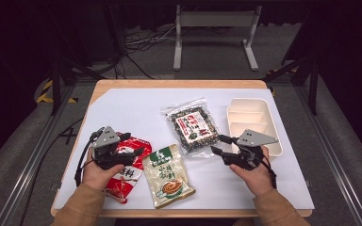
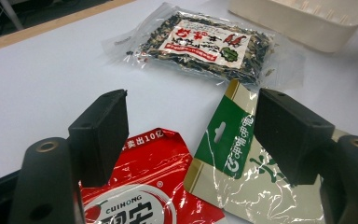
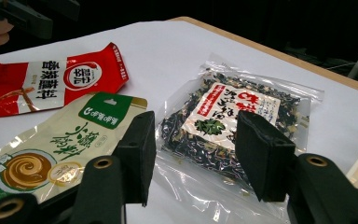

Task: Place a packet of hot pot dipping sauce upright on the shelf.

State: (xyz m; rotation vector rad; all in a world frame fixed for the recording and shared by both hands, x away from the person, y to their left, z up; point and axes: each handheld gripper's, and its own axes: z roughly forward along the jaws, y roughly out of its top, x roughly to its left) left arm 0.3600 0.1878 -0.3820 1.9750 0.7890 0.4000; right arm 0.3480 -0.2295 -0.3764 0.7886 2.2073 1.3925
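Three packets on the table, cream tray empty, nothing gripped.

The left gripper (image 1: 133, 147), jaws spread and empty, hovers over the glossy red foil snack packet (image 1: 128, 170); the green-and-cream sauce sachet (image 1: 168, 175) lies just to its right. The right gripper (image 1: 220, 143), likewise agape, points at the clear bag of dark dried seaweed (image 1: 193, 126) ahead; the cream plastic divided tray (image 1: 251, 123) sits beside it. Presumably everything remains undone.

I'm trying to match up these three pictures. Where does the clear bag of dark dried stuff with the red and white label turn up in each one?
High view: the clear bag lies at the table's centre, left of the cream tray.
Left gripper view: top centre, beyond the claw's jaws.
Right gripper view: centre right, just past the jaws.
Shared landmark: the green-topped beige packet lies next to the bag in all three.
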